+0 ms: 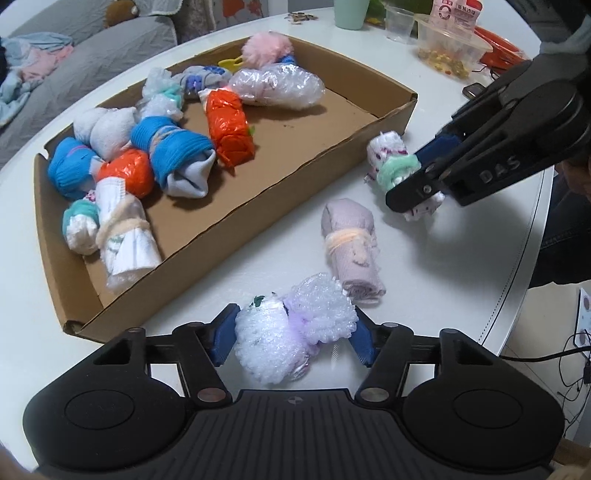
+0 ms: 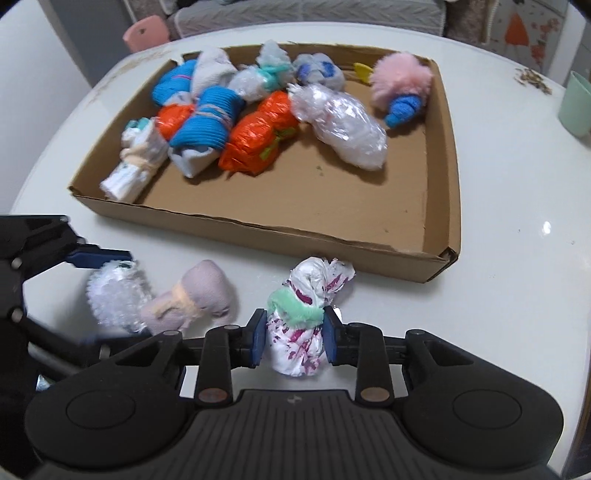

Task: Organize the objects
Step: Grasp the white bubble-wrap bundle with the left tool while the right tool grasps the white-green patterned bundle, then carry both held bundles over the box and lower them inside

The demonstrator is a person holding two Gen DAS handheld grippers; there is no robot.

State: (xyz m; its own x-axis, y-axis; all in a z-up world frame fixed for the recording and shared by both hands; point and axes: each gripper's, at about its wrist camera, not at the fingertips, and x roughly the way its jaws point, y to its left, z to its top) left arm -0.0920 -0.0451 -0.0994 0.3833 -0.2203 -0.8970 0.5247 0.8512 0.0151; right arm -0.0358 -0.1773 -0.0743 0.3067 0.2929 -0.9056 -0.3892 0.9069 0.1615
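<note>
My left gripper (image 1: 293,338) is shut on a white and lilac bubble-wrap bundle (image 1: 273,343) that rests on the white table (image 1: 461,258); both blue pads touch its sides. Further right, my right gripper (image 2: 295,339) is shut on a white bundle with purple spots and a green band (image 2: 295,349), standing upright on the table. A lilac cloth roll tied with peach yarn (image 1: 351,243) lies loose between the two bundles. Behind them sits a shallow cardboard box (image 2: 258,236) with several wrapped bundles inside. The right wrist view shows the left gripper (image 2: 107,295) at its left edge.
At the table's far side stand a green cup (image 1: 349,13), a clear cup (image 1: 399,22) and a clear tub of snacks (image 1: 450,44). A grey sofa with clothes (image 1: 74,74) lies beyond the table. The box's right half has bare floor (image 2: 351,199).
</note>
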